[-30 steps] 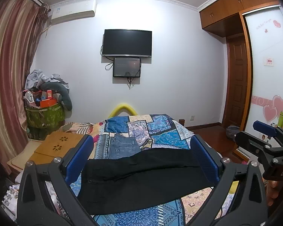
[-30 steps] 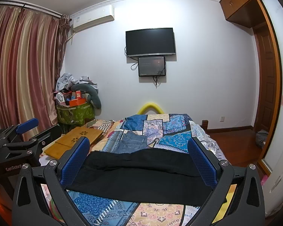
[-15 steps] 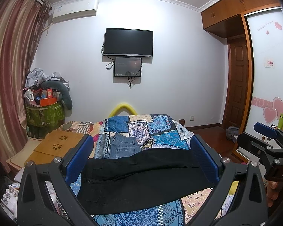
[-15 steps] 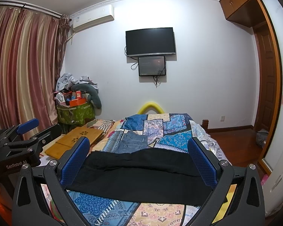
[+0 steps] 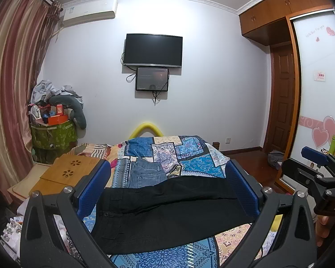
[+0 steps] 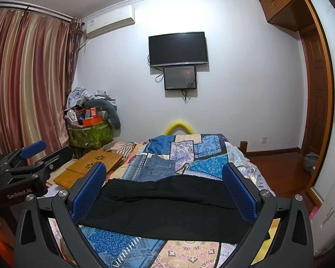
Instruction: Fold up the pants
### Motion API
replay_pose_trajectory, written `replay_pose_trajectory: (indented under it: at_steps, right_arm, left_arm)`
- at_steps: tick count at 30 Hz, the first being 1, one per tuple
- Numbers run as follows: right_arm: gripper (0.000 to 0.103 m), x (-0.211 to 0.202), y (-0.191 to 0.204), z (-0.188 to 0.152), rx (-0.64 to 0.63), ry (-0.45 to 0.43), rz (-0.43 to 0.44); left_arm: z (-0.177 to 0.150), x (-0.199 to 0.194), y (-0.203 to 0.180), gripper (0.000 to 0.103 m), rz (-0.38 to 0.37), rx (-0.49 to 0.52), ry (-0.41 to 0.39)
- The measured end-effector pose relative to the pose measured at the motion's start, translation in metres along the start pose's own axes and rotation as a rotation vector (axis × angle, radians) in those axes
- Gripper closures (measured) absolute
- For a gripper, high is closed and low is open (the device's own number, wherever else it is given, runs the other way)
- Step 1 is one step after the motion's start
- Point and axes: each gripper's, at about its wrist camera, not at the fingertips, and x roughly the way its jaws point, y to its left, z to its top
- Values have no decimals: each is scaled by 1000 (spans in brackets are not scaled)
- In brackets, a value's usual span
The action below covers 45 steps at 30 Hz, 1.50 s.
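Black pants [image 5: 167, 210] flat on quilt [image 5: 189, 154], ends hidden; both tongs [image 5: 167, 183] [image 6: 165, 187] spread, empty.

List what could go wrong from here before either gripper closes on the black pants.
1. The jeans lie right behind the black pants, apparently touching their far edge; a deep reach may catch denim too.
2. The patchwork bedspread sits loose under the pants, so a low pinch may grab it.
3. Both the left gripper and right gripper face the same midsection and could collide.
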Motion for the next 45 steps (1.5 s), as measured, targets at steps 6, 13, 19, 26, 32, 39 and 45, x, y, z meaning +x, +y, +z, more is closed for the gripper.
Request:
replay_pose_trajectory:
  at_steps: [6,13,19,26,32,39,45]
  right_arm:
    - [0,0,2,-1,1,1,-1]
    - [0,2,4,-6,3,2,0]
    - [0,2,3,-6,5,4,1]
    - [0,4,1,-7,11,14,4]
    - [0,13,-2,-9,16,29,-1]
    - [0,33,-12,-12,30,63,-14]
    - [0,69,-26,-19,28,122,-40]
  left_arm:
    - [-1,1,0,0,0,1,-1]
    - [-1,2,0,0,-5,-1,2]
    - [-3,4,1,0,-5,-1,2]
    - [-3,5,1,0,-7,-6,6]
    - [-3,12,2,0,-4,-6,18]
    - [-7,38,8,0,6,-10,55]
    - [-12,92,23,0,27,7,121]
